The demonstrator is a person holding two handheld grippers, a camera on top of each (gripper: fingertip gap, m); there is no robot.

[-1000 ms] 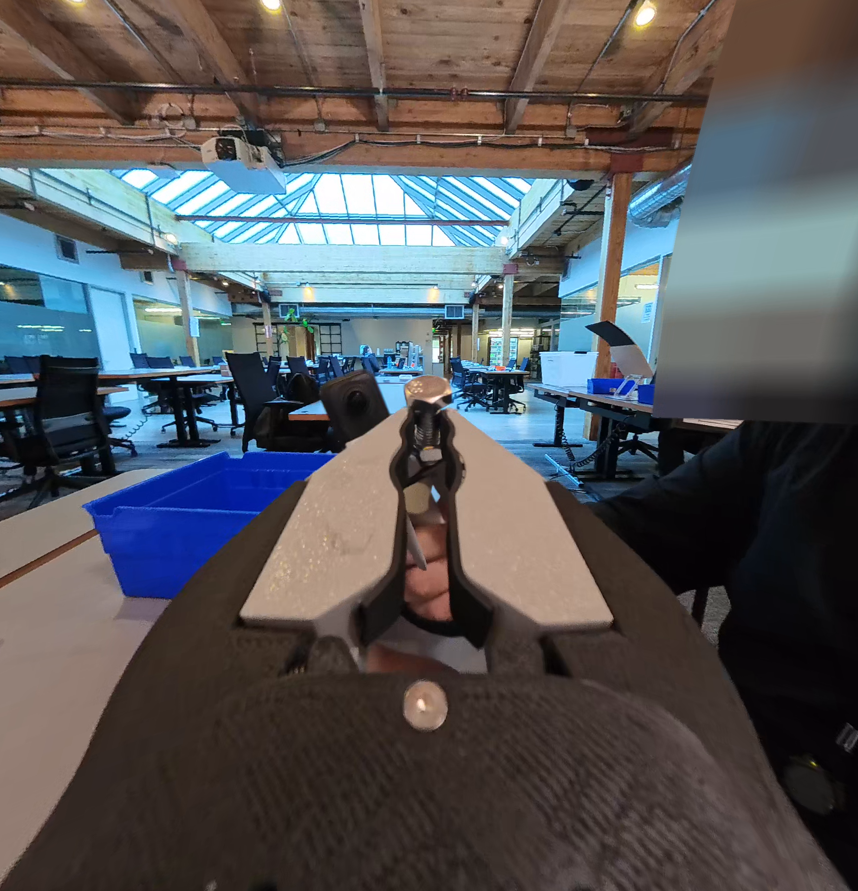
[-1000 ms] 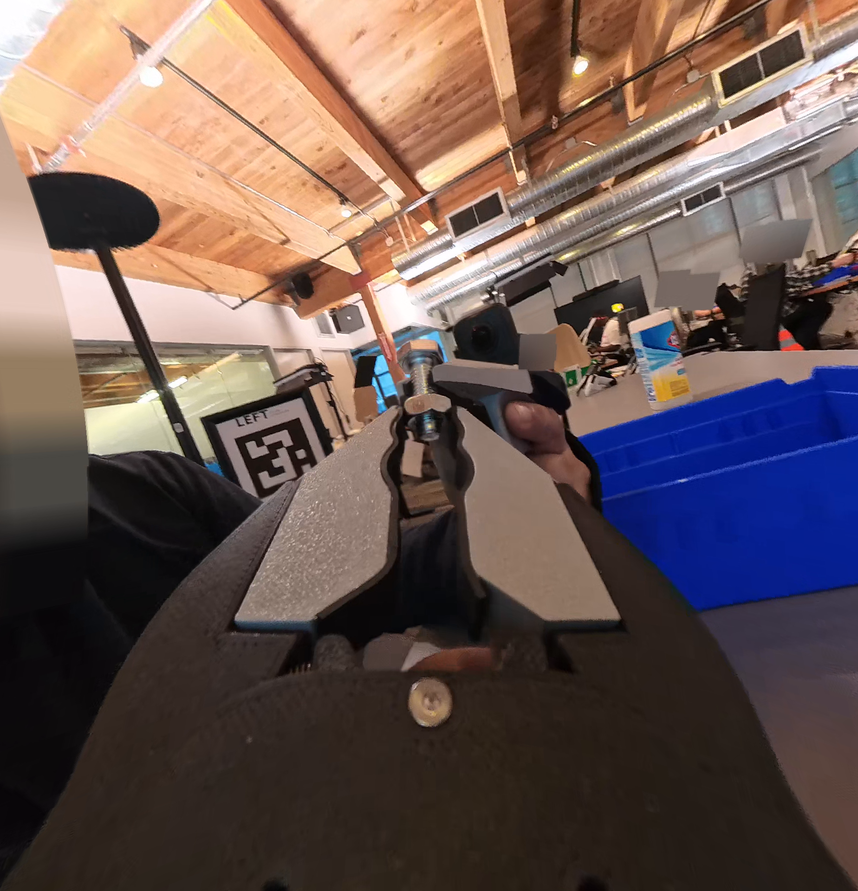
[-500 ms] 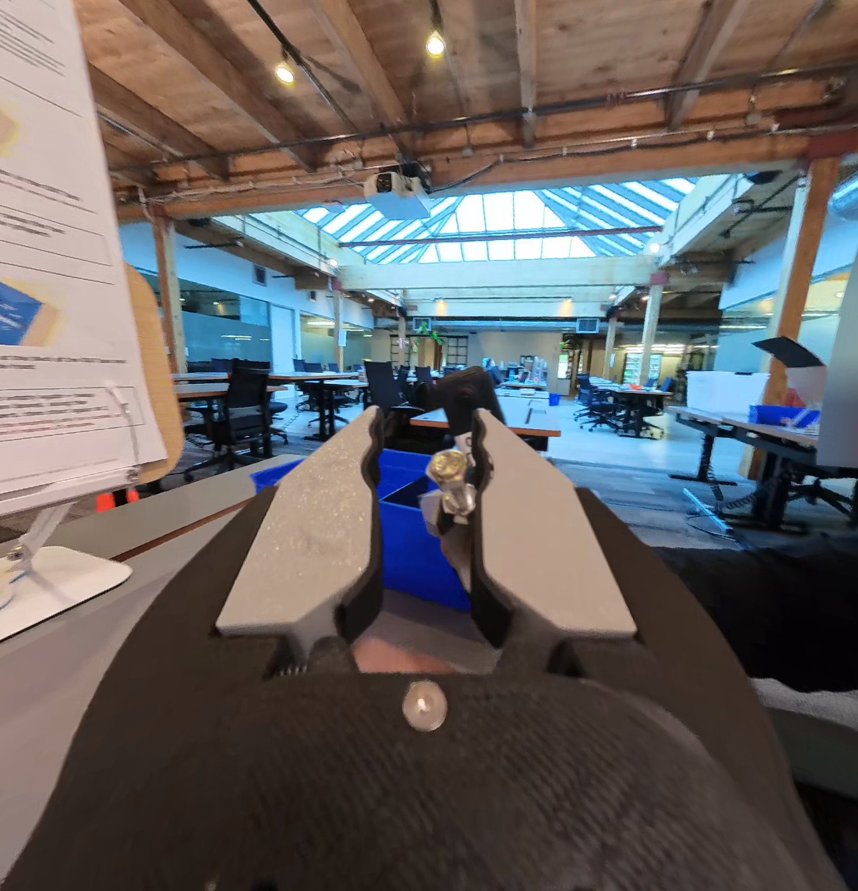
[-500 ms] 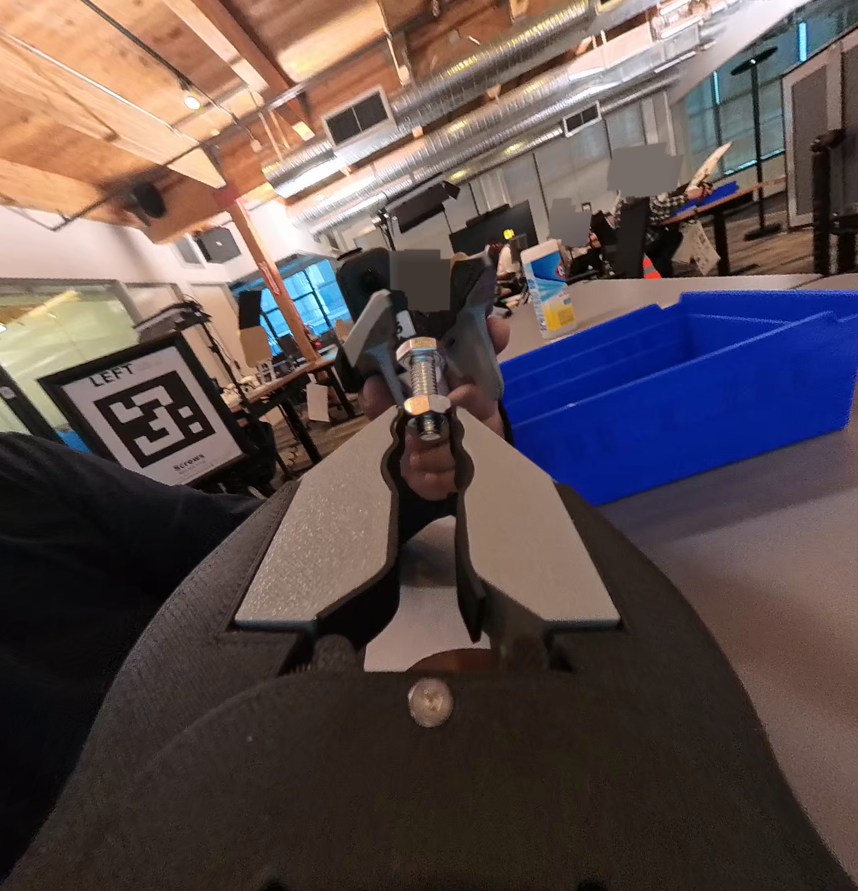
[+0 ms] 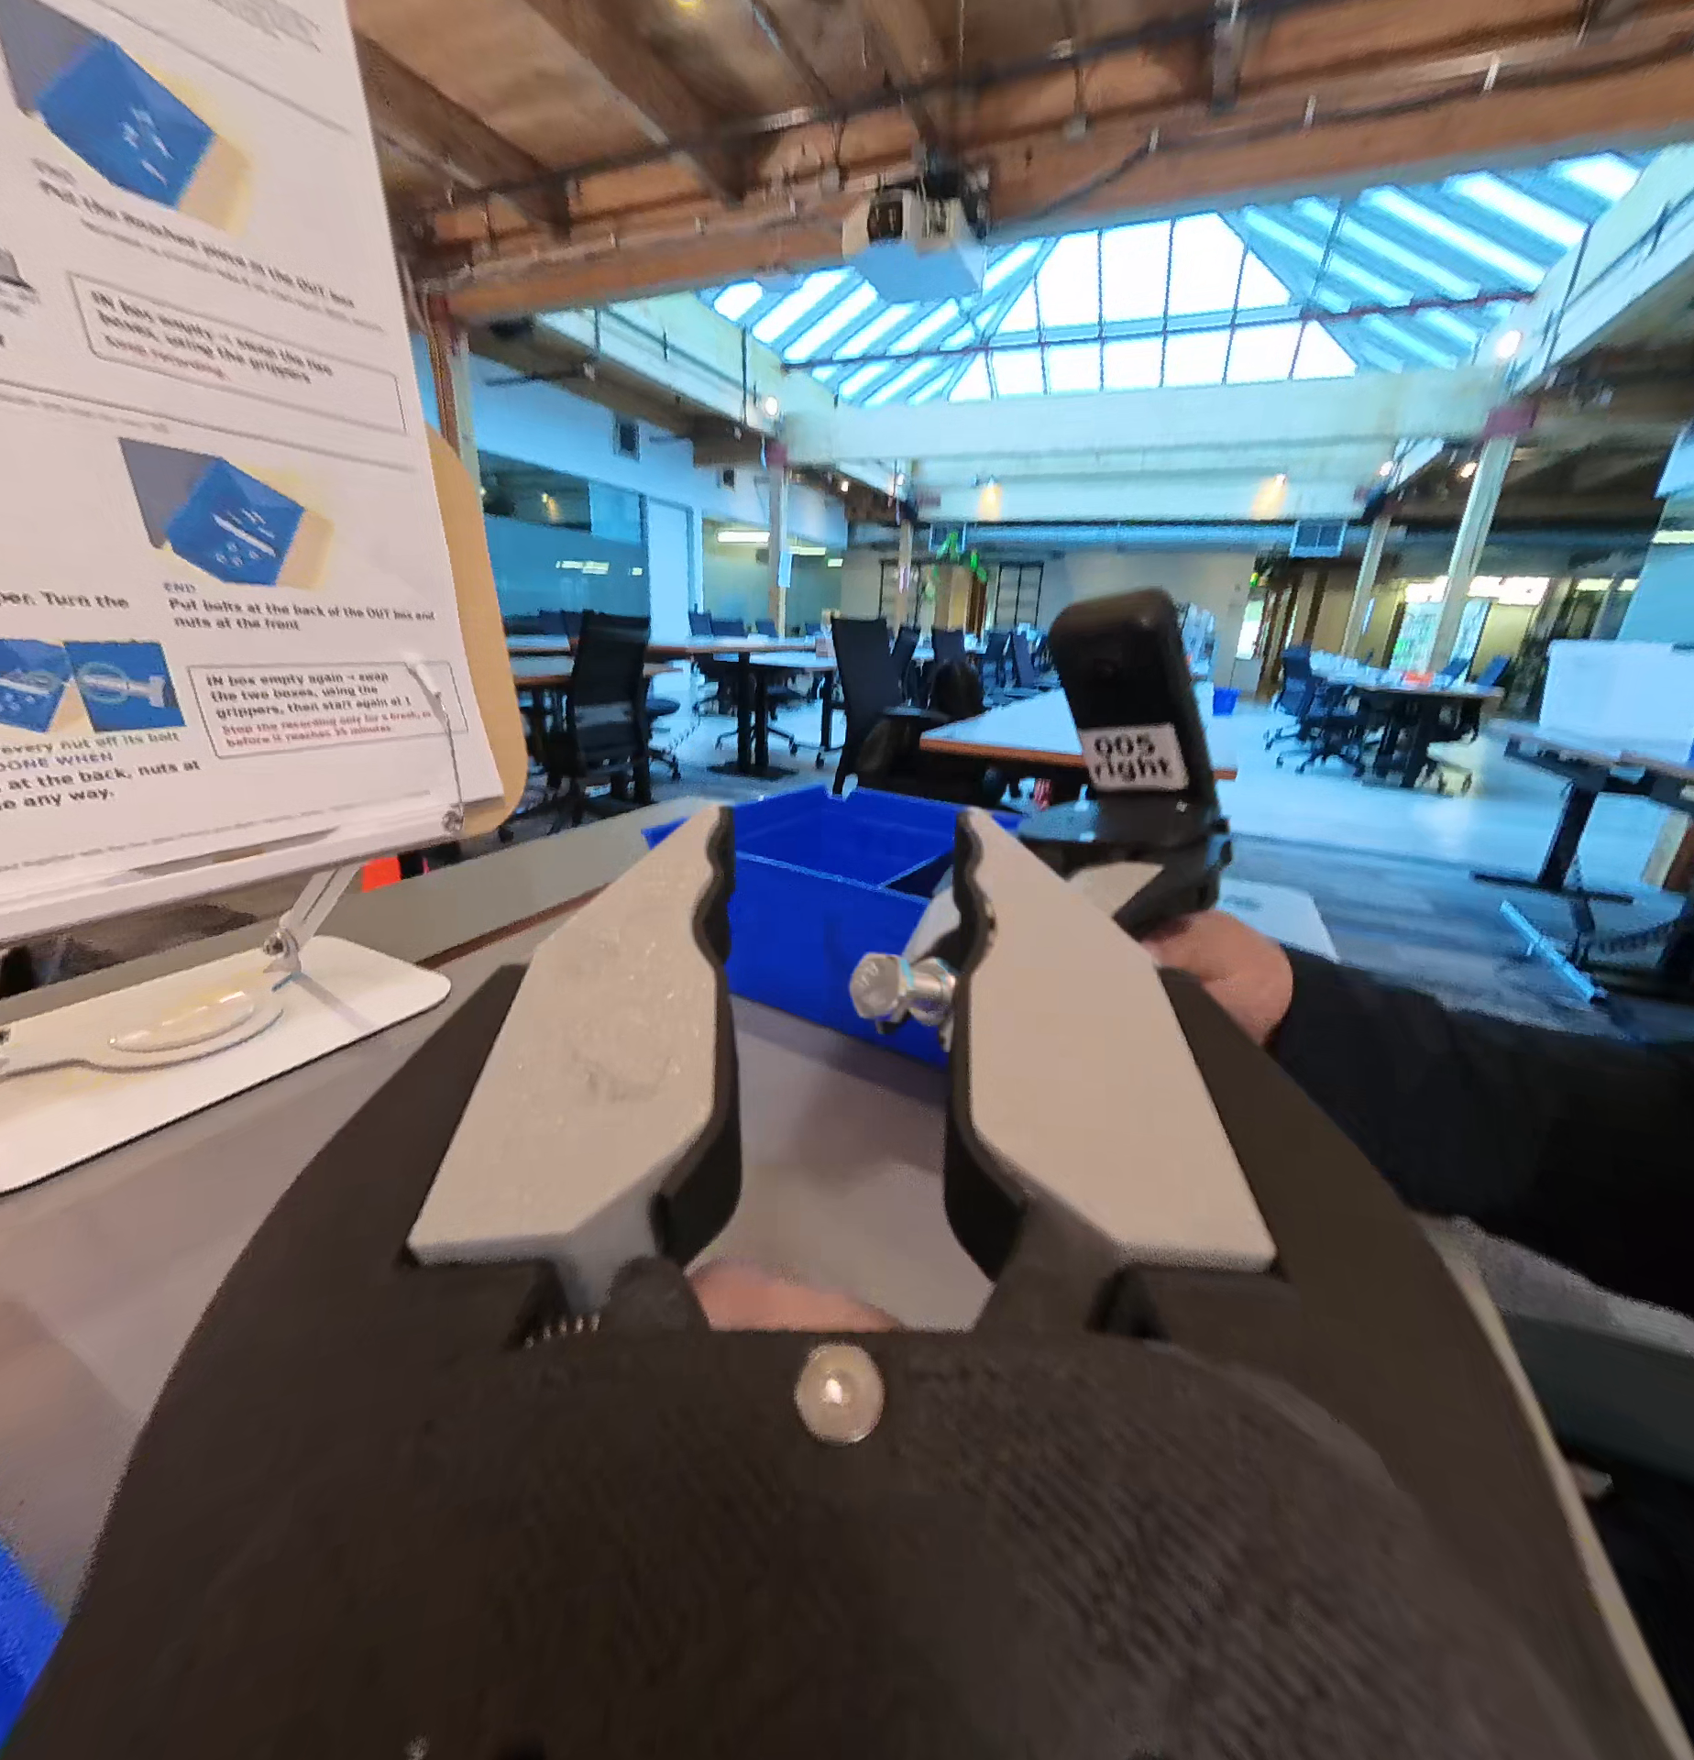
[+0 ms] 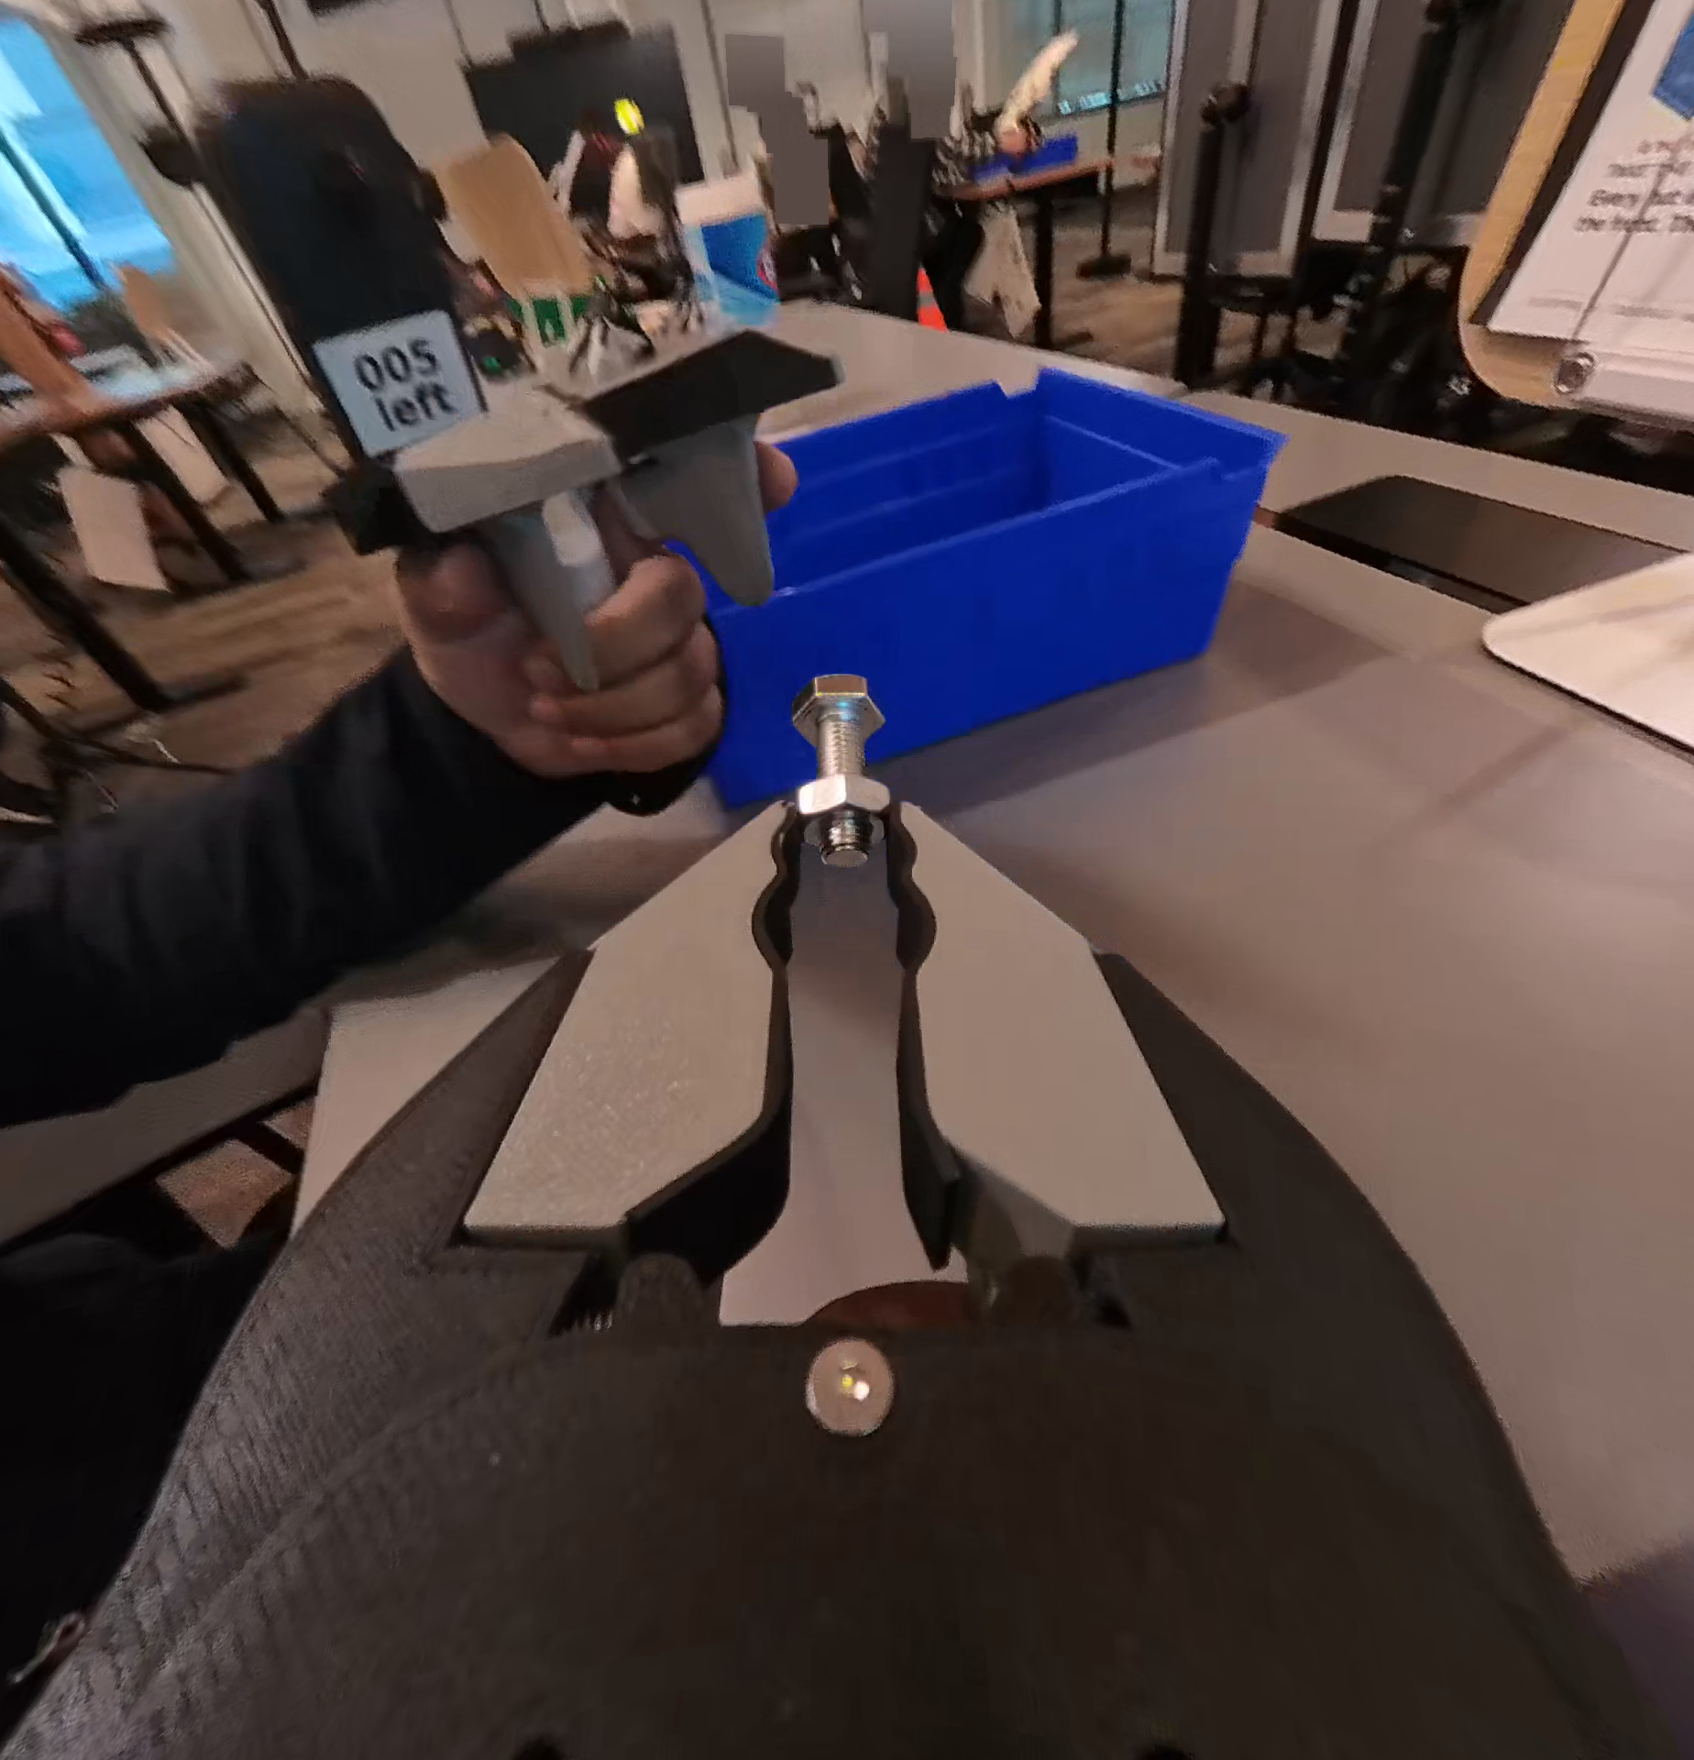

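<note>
Gripping one bolt (image 6: 836,752) by its one nut (image 6: 839,796): right gripper (image 6: 839,827), clamped. Left gripper (image 5: 841,857): spread, empty. One blue bin (image 6: 1091,552) on grey table (image 6: 1300,857).

The right gripper (image 6: 836,838) is closed at its tips on a hex nut (image 6: 839,796) threaded onto a silver bolt (image 6: 837,726), which stands upright with its head on top. Beyond it a blue divided bin (image 6: 1015,562) sits on the grey worktop (image 6: 1348,857). To the left, a hand (image 6: 577,648) holds the left gripper (image 6: 653,581) in the air, its fingers spread and pointing down, clear of the bolt. A white stand base (image 6: 1624,638) lies at the far right.
</note>
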